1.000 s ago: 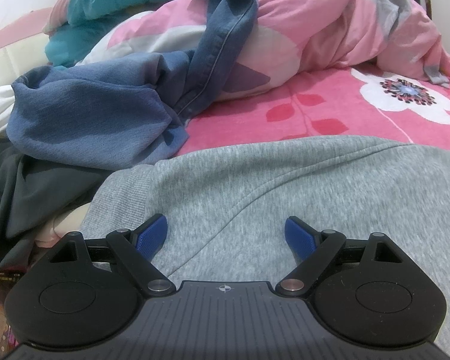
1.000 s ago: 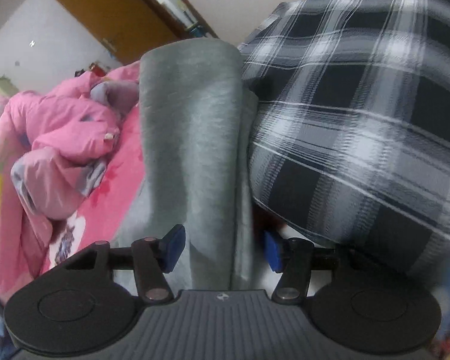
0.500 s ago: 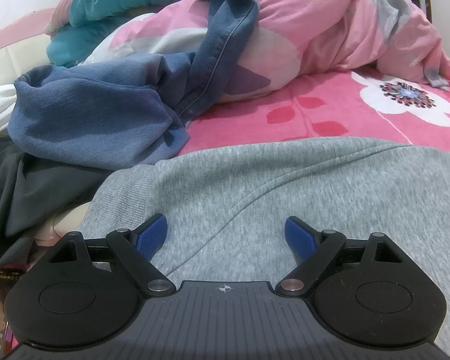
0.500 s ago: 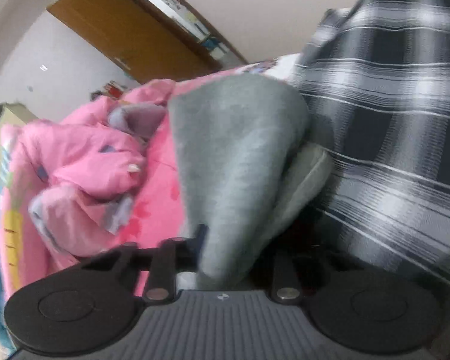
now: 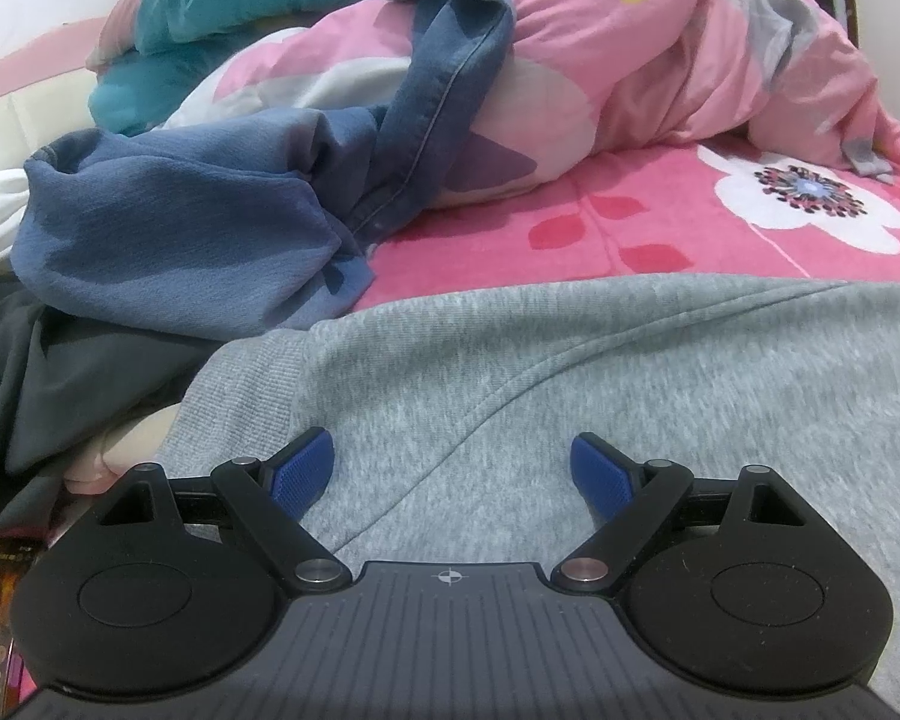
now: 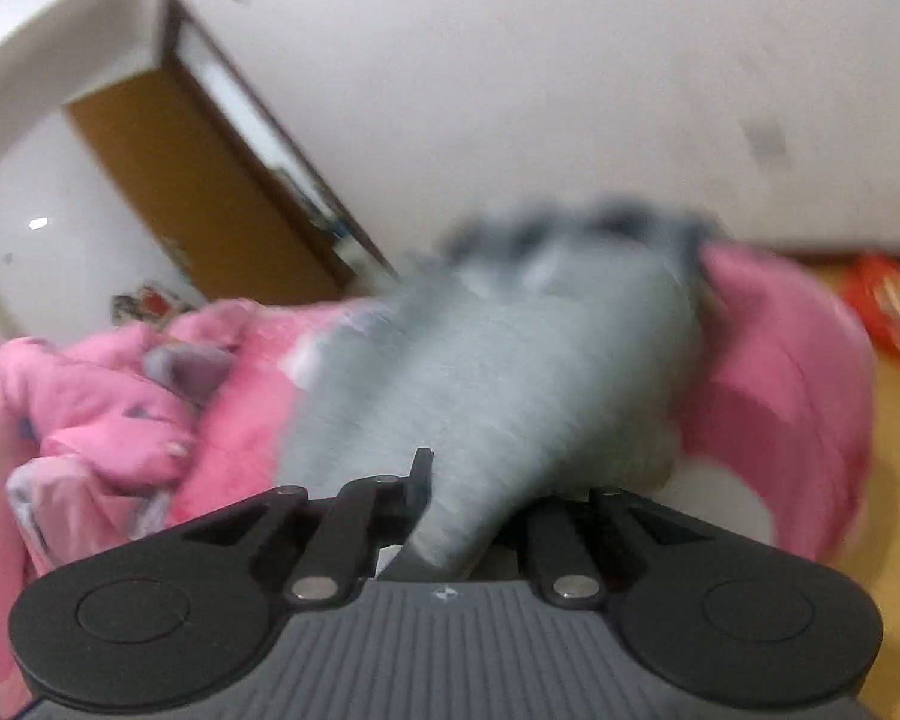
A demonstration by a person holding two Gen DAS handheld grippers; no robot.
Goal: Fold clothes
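Observation:
A grey sweatshirt (image 5: 600, 384) lies spread on the pink floral bed sheet (image 5: 660, 222). My left gripper (image 5: 450, 468) rests over it, open, its blue pads wide apart with nothing between them. In the right wrist view a fold of the same grey sweatshirt (image 6: 510, 390) runs up from my right gripper (image 6: 450, 516), which is shut on it and holds it raised above the bed. This view is blurred and the fabric hides the pads.
Blue denim clothing (image 5: 222, 222) and a dark grey garment (image 5: 60, 378) are heaped left of the sweatshirt. A bunched pink quilt (image 5: 690, 60) lies behind. The right wrist view shows a brown door (image 6: 198, 192), a white wall and a wooden floor (image 6: 894, 420).
My right gripper closed on the grey fold, lifted it and swung away from the plaid cloth, which has left the view. The left gripper stayed still and open.

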